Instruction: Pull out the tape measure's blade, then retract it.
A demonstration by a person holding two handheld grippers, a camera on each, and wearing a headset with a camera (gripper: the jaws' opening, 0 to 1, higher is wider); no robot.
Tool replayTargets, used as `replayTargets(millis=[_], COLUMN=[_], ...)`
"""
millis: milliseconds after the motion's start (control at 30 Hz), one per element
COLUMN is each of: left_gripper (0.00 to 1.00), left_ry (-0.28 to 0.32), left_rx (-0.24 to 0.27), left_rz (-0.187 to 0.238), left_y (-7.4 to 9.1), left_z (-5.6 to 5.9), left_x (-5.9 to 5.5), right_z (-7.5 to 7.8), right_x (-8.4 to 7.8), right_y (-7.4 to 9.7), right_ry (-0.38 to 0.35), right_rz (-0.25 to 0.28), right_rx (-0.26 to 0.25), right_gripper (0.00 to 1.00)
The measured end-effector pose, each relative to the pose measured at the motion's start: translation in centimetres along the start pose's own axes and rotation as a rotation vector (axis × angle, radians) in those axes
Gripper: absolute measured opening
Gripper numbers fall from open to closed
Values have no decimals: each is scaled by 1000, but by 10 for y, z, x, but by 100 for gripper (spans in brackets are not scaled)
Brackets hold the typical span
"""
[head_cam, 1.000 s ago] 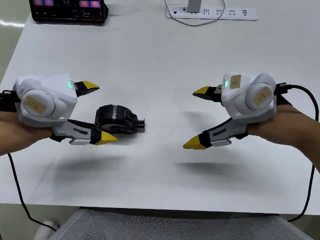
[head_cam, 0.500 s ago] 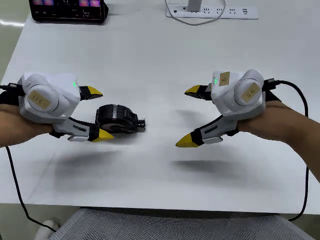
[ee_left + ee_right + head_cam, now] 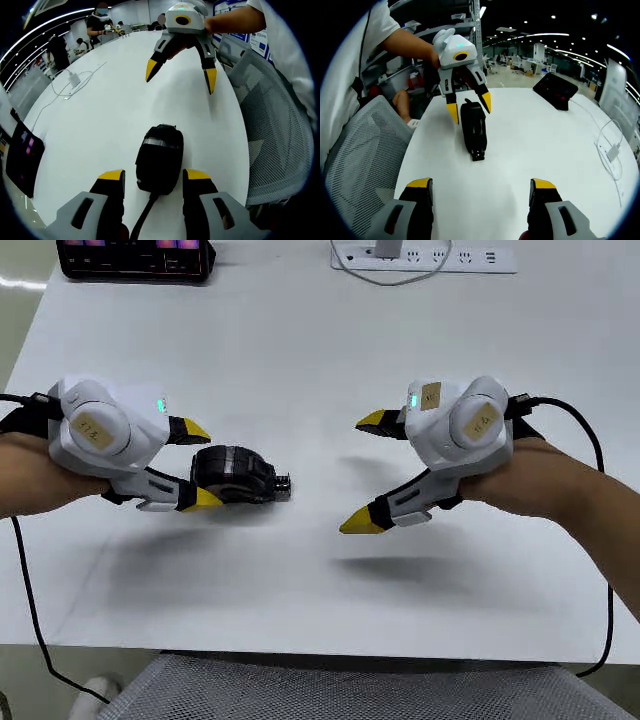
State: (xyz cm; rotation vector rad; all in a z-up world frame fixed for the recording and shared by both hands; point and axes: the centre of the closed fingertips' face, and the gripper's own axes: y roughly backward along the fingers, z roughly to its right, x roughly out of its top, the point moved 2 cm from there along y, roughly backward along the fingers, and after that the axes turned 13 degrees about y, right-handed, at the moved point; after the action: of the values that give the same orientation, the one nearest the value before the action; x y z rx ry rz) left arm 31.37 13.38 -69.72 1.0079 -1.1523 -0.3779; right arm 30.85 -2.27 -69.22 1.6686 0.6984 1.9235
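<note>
A black tape measure [image 3: 233, 475] lies on the white table [image 3: 300, 350], its blade tip facing right toward my right gripper. My left gripper [image 3: 200, 465] is open, and its yellow-tipped jaws stand on either side of the case's rear half. In the left gripper view the tape measure [image 3: 160, 157] sits between the fingertips [image 3: 112, 175], with narrow gaps on both sides. My right gripper [image 3: 362, 472] hovers open a short way right of the blade tip, nothing between its jaws. The right gripper view looks along the tape measure [image 3: 474, 127] toward the left gripper [image 3: 470, 107] behind it.
A black tablet [image 3: 135, 260] lies at the table's far left. A white power strip [image 3: 425, 258] with a cable sits at the far edge. A grey mesh chair [image 3: 350, 690] is below the near edge. Black cables trail from both grippers.
My left gripper has moved right, so its jaws now flank the tape measure. My right gripper has shifted left toward the blade tip. The tape measure has not moved.
</note>
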Motion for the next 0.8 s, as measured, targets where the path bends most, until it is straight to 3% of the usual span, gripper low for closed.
replayTargets(millis=[433, 800], left_gripper=[28, 27], left_ry=[-22, -26], left_rx=[-21, -30], left_rz=[-27, -39], left_y=[-5, -5], left_z=[3, 3], left_x=[-2, -4], right_z=[-1, 1], right_x=[2, 2], right_y=[-5, -10], right_ry=[-13, -8], right_rz=[12, 24], right_rx=[6, 3], right_gripper=[77, 71])
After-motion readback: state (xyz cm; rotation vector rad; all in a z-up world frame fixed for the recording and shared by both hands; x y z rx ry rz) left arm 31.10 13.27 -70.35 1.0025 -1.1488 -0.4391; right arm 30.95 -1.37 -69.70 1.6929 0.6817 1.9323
